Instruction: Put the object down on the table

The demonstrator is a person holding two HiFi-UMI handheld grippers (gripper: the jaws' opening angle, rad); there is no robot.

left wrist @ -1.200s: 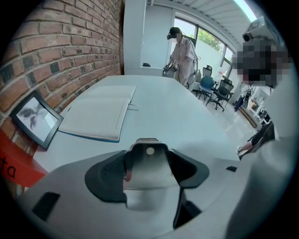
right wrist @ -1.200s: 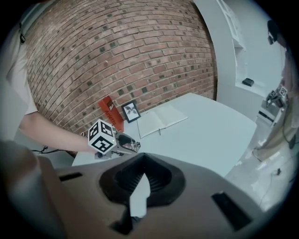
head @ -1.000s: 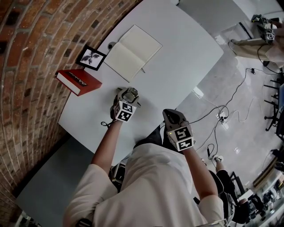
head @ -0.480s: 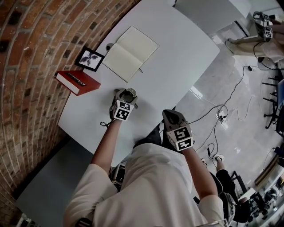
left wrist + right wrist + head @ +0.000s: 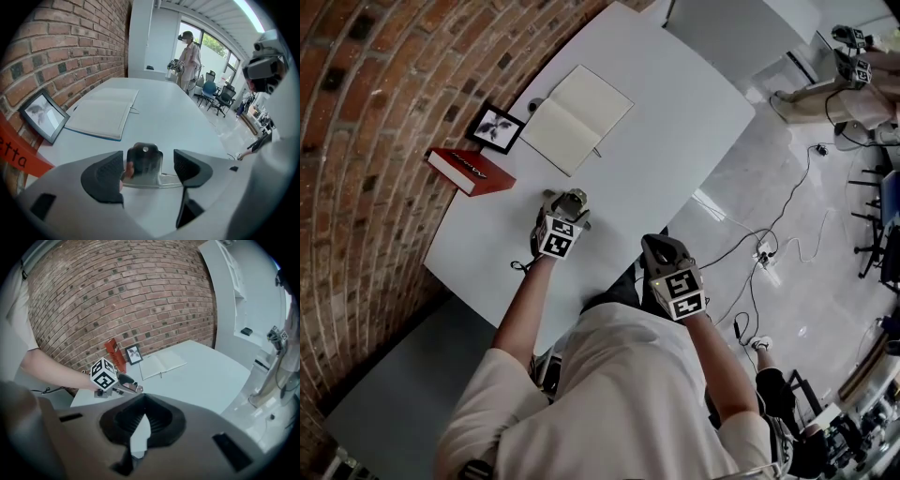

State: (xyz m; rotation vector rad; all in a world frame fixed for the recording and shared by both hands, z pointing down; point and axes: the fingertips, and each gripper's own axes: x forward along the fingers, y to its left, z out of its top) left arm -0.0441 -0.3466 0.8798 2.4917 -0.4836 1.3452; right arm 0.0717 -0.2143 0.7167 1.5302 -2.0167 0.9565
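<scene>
A small dark glossy object (image 5: 144,159) with a flat metal strip at its base rests on the white table (image 5: 675,122) between the jaws of my left gripper (image 5: 145,164). The jaws are opening. A gap shows between the object and the right pad, and the left pad (image 5: 105,176) is very close to it. In the head view the left gripper (image 5: 567,202) is low over the table's near part. My right gripper (image 5: 661,246) hangs off the table's near edge, by the person's body. Its fingertips (image 5: 143,416) meet and hold nothing.
An open notebook (image 5: 577,117) lies beyond the left gripper. A small picture frame (image 5: 496,127) and a red book (image 5: 471,172) stand by the brick wall. Cables (image 5: 769,248) trail on the floor to the right. Another person (image 5: 190,51) stands far off.
The left gripper stays at the same spot on the table with the object between its jaws. The head view has shifted slightly. The right gripper has not moved.
</scene>
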